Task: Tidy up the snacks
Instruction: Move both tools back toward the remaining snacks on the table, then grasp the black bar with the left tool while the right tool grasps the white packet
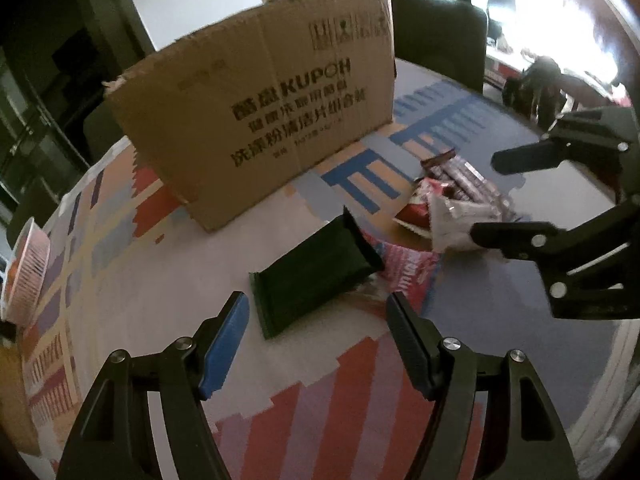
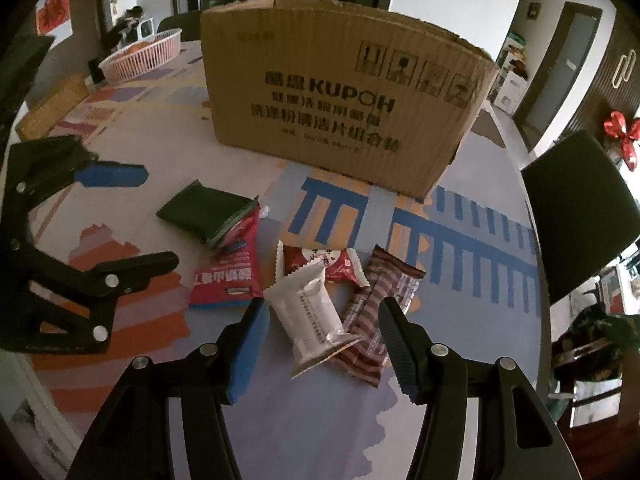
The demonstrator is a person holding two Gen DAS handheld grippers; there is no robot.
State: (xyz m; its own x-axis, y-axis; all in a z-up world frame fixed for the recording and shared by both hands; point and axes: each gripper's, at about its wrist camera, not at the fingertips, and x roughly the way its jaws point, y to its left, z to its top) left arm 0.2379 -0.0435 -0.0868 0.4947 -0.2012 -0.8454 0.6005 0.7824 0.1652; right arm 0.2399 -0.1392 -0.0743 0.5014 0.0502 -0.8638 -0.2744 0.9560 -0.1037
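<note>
Right wrist | right gripper [image 2: 322, 332] fingers apart, unclosed | white snack packet [image 2: 310, 320] between them

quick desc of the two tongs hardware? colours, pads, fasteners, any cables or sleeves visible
Both are matte black linkage frames with triangular cut-outs and silver round pivot fasteners. On the left tongs and the right tongs alike, one finger carries a blue pad and the other a black ribbed pad. No cables, markings, hands or sleeves show in either wrist view.
</note>
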